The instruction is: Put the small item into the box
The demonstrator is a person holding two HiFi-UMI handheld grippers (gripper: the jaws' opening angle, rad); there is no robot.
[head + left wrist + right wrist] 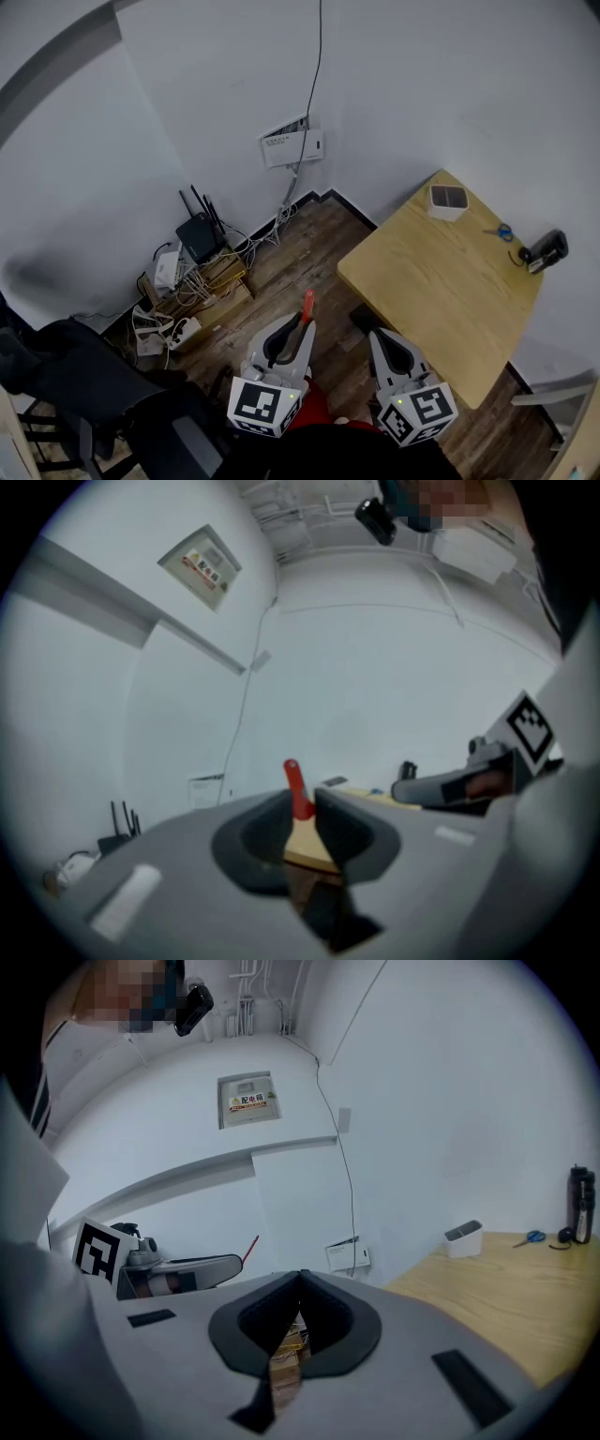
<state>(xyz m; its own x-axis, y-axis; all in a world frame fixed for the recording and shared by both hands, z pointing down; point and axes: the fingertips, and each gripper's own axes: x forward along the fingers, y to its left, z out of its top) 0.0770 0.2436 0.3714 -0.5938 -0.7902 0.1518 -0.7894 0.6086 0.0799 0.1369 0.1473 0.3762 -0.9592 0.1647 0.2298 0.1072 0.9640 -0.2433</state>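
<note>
My left gripper (302, 324) is shut on a small red-handled tool (307, 304), held above the floor to the left of the wooden table (441, 281). In the left gripper view the tool's tan body (309, 841) sits between the jaws and its red end (296, 787) sticks out past them. My right gripper (380, 336) hovers at the table's near corner, its jaws closed tip to tip (300, 1277) with nothing in them. The white box (447, 202) stands at the table's far corner, also seen in the right gripper view (463, 1238).
Blue scissors (500, 232) and a black bottle (547, 250) lie near the table's right edge. On the floor by the wall sit a router (199, 238), cables and power strips. A black chair (84, 375) stands at the lower left.
</note>
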